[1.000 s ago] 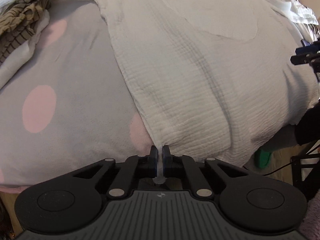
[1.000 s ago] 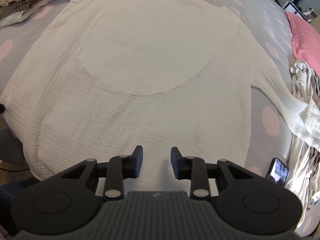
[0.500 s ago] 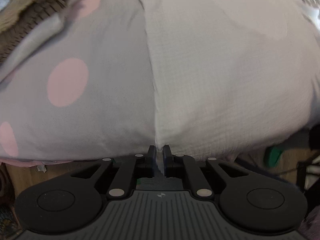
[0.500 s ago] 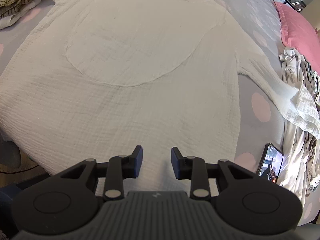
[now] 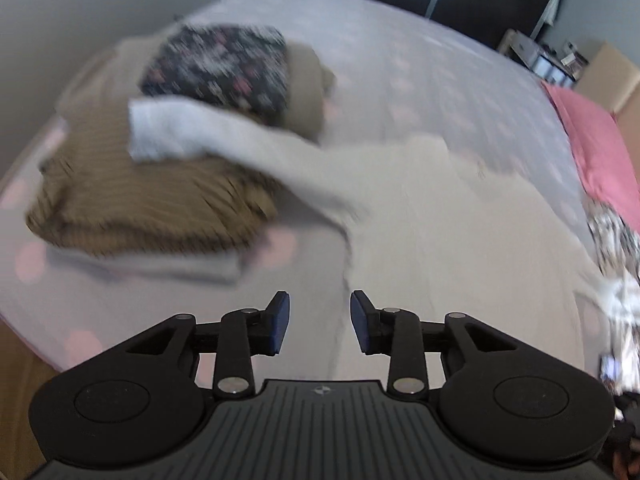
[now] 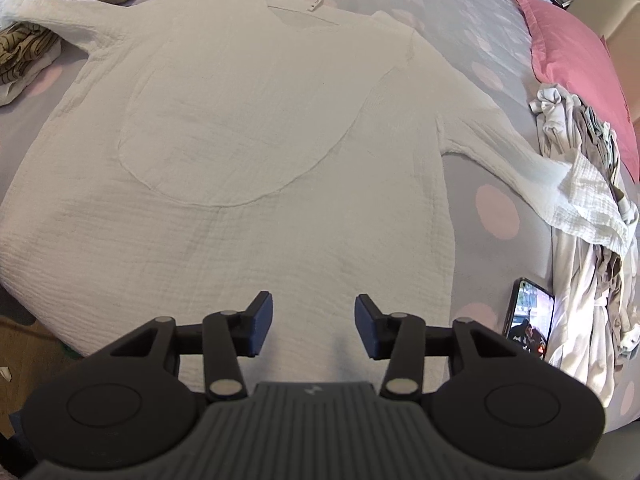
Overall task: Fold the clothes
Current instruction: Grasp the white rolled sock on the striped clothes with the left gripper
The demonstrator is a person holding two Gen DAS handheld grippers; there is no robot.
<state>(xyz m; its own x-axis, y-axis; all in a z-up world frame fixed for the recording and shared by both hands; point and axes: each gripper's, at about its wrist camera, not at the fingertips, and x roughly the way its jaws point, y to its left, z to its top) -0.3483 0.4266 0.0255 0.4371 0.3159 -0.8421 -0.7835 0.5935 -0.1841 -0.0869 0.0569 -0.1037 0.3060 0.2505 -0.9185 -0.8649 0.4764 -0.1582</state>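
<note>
Change: left gripper [image 5: 316, 322] has let go of the hem, now spread and lifted.
Right gripper [image 6: 314, 326]: spread, empty, over the hem.
Shirt [image 6: 248, 148]: flat on bed [image 6: 496, 60], hem at near edge.
Handling: light, limp, crinkled; likely best pinched at sleeves or hem corners.
Obstacles: folded pile [image 5: 152, 192] under left sleeve, loose clothes [image 6: 592, 280] under right sleeve, phone [image 6: 530, 320] nearby.

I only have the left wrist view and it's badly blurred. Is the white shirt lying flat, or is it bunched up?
Observer: The white shirt lies spread flat, neckline away from the right gripper.
Operator: Is the right gripper holding anything?
Observer: No, its jaws are open above the hem.
Operator: Anything near the shirt's right side?
Observer: A phone lies on the bedspread, beside a heap of pale clothes.
</note>
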